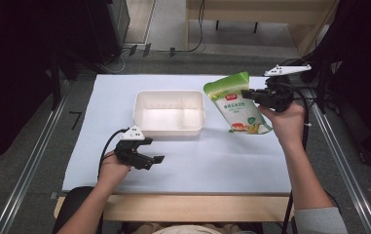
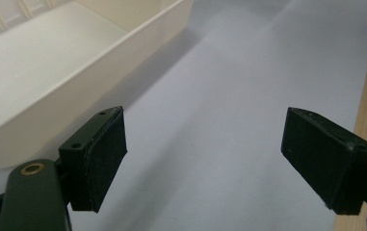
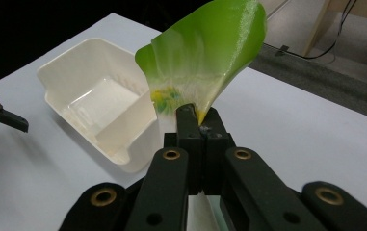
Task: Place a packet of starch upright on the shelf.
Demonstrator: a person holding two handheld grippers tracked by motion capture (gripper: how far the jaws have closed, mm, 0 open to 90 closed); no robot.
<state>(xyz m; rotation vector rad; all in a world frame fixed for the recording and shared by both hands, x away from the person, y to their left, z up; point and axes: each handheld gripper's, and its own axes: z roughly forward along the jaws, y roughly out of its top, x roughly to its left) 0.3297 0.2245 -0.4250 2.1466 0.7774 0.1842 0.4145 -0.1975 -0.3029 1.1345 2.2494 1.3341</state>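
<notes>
The green pouch hangs in the air over the right part of the table, pinched at its right edge by the right gripper, whose jaws are pressed together on the pouch's thin side. In the right gripper view the pouch rises from between the closed jaws, its glossy green back curling upward, with a patch of yellow print just above the pinch. From the high view its front shows a white panel with print and a picture of food at the bottom corner. The pouch is tilted, its lower end just right of the white tray and clear of the white table cover.

The left gripper sits low near the near left part of the cover, its jaws spread wide with nothing between them; in the left gripper view only bare cover lies between the two black pads. The tray is just beyond it, to the far side. The tray is a shallow rectangular tub with a divider marking off a narrow compartment at its right end.
</notes>
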